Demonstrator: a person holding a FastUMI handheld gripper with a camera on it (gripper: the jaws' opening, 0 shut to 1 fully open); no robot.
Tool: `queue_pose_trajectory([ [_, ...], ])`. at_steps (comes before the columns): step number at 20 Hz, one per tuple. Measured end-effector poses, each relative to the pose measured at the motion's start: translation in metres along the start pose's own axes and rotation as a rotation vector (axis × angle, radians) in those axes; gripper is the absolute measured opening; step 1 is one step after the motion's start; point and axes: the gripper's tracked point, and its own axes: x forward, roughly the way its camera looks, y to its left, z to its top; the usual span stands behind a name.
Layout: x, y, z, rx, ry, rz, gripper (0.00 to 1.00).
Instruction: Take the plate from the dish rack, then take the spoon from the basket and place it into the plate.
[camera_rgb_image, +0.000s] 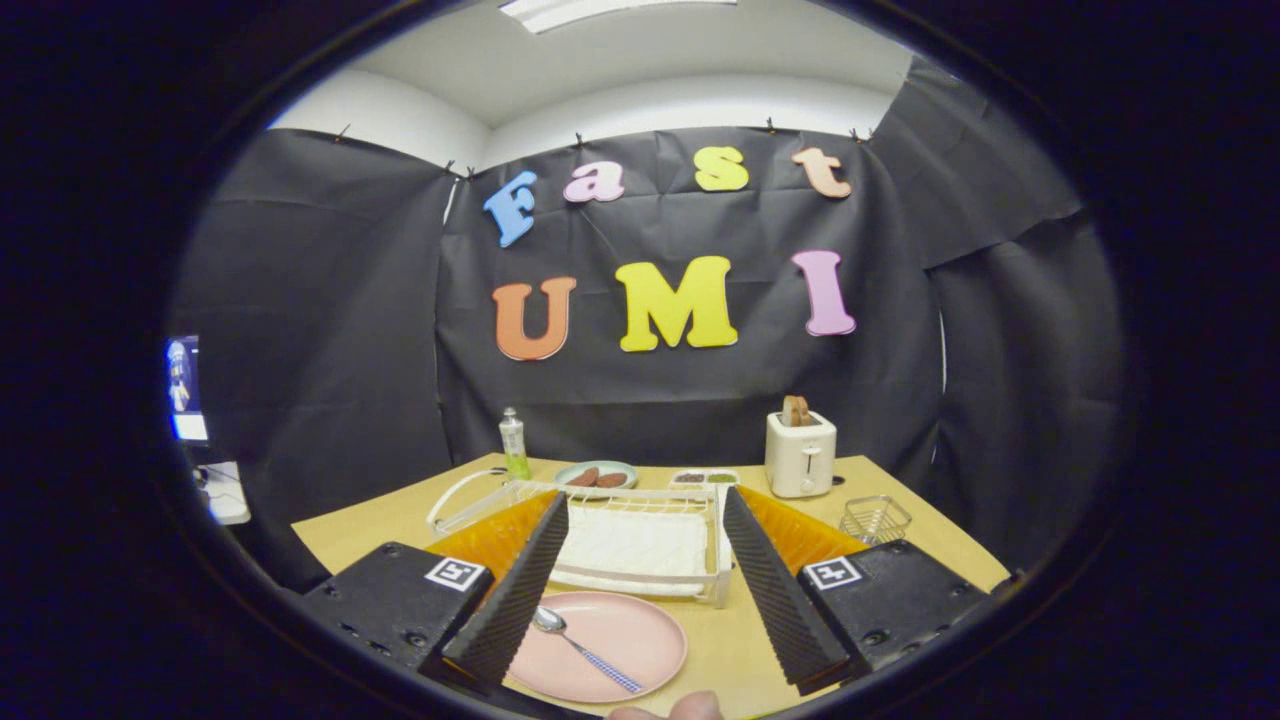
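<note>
Spoon lies in the plate, fingers spread wide above the table.

The gripper holds nothing, its fingers parted. Between them, nearest, the pink plate carries the spoon on the table; beyond sits the white dish rack, then a toaster and a small wire basket.

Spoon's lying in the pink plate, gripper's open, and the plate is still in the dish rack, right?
Not quite. In the gripper view the pink plate sits on the table in front of the dish rack, not in it. The spoon does lie in it, and the gripper is open.
</note>
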Motion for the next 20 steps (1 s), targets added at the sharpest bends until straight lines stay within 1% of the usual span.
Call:
queue_pose_trajectory([
  [4, -0.026, 0.008, -0.005, -0.001, -0.056, -0.056, 1.0],
  [8, -0.053, 0.005, -0.009, 0.036, -0.103, -0.101, 1.0],
  [12, -0.073, 0.001, -0.005, 0.004, -0.147, -0.155, 1.0],
  [20, -0.084, 0.013, -0.003, -0.005, -0.15, -0.149, 1.0],
])
